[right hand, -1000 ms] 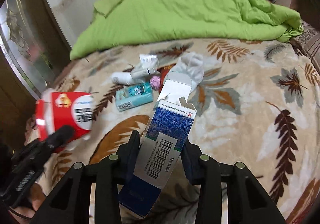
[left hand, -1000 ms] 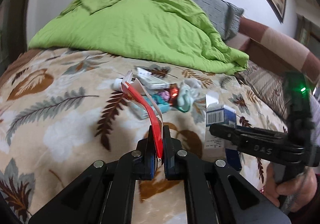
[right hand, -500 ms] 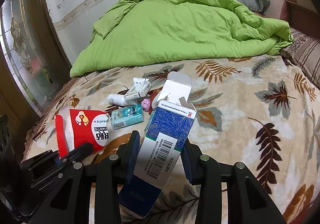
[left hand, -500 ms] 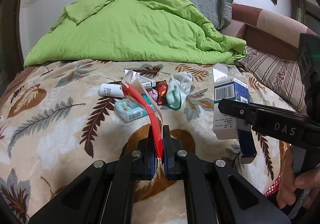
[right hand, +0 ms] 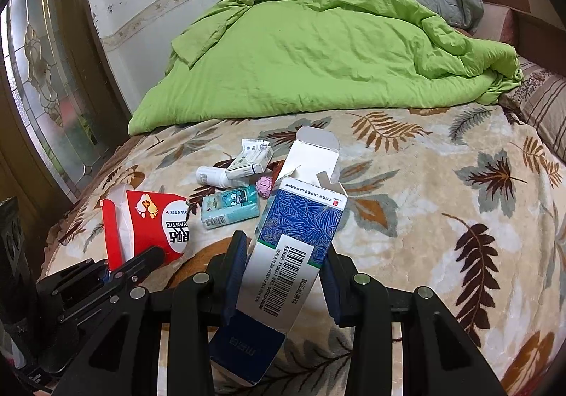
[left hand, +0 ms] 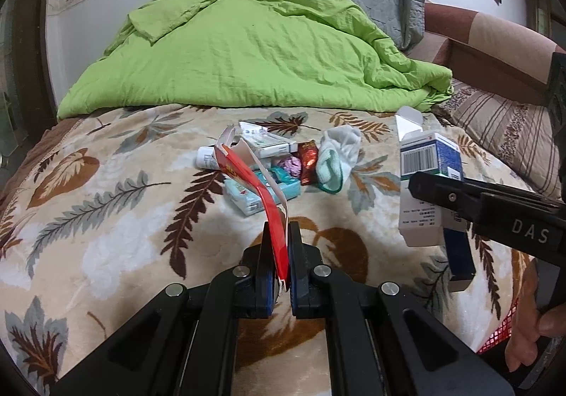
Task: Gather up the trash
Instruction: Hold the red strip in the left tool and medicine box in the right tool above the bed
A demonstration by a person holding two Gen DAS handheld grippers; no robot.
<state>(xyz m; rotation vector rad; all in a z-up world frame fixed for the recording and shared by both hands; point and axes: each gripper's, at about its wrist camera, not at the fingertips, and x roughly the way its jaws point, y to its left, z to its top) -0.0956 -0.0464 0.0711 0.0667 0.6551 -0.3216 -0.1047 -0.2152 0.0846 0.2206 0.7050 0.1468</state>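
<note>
The left gripper [left hand: 280, 247] is clamping a flattened red carton [left hand: 260, 194] edge-on above the bed [left hand: 106, 205], while the right gripper [right hand: 283, 261] is gripping an opened blue-and-white box [right hand: 300, 236] by its sides, flap up. Beyond them, on the leaf-patterned blanket, a teal packet [right hand: 231, 210], a white bottle [right hand: 212, 177], a pink wad [right hand: 265, 184] and a sock [left hand: 338, 157] are lying clustered near the green duvet [left hand: 254, 52].
</note>
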